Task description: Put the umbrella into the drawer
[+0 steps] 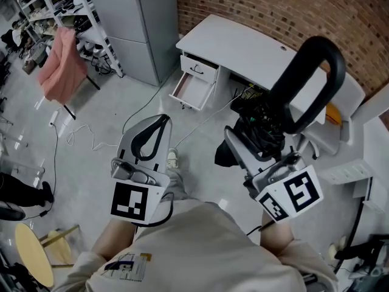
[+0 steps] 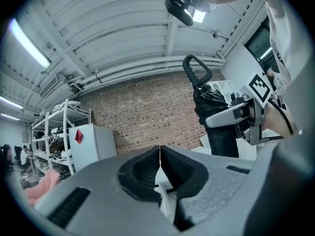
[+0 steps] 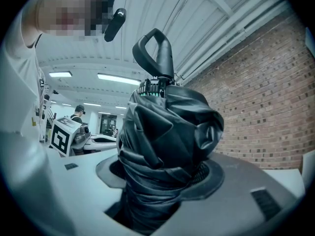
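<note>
Nearest me, the right gripper has its jaws clamped on the folded black umbrella, handle up; the left gripper is pinched shut, empty. Farther off, the open drawer under the surface looks narrow: I reckon the looped handle may catch its rim.

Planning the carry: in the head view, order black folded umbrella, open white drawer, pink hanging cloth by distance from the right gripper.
1. Black folded umbrella: in right gripper.
2. Open white drawer: ahead-left.
3. Pink hanging cloth: far left.

White cable on grey floor
</note>
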Demonstrator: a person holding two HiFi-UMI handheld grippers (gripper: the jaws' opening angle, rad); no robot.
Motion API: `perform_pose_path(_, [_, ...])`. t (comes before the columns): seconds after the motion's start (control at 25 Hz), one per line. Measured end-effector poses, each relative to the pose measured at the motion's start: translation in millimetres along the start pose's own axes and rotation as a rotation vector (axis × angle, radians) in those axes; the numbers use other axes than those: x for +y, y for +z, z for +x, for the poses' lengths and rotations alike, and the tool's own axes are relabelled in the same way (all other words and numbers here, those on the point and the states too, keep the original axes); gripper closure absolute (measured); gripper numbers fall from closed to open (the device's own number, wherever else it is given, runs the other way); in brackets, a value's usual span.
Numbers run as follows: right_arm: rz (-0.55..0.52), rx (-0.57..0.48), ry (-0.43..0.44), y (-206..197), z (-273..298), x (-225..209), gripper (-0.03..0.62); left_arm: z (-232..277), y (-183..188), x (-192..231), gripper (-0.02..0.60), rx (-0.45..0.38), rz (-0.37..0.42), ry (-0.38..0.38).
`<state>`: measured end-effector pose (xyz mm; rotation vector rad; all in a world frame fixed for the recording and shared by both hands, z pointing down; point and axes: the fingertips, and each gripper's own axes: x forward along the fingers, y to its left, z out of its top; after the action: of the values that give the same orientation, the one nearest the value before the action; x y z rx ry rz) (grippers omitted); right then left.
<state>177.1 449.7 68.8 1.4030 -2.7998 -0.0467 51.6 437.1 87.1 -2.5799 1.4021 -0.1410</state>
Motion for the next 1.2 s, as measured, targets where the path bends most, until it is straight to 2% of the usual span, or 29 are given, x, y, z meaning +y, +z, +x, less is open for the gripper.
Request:
perform_pose_path(0.28, [-0.022, 0.013, 0.021, -8.5, 24.7, -0.9, 0.332, 12.7, -14.1, 15.7, 0.568, -0.005, -0.002, -0.002])
perform_pose_path(0.72, [-0.068, 0.062, 0.058, -30.2, 94.1, -13.3, 0.332, 58.7, -47.1, 66.5, 0.568, 0.014, -0.005, 0.005])
perform_pose_path(1.2, [-0.055, 0.114, 0.065, -38.4, 213.0, -55.4, 0.332, 137.7, -76.5, 160.5, 0.568, 0.055, -0.027, 0.000])
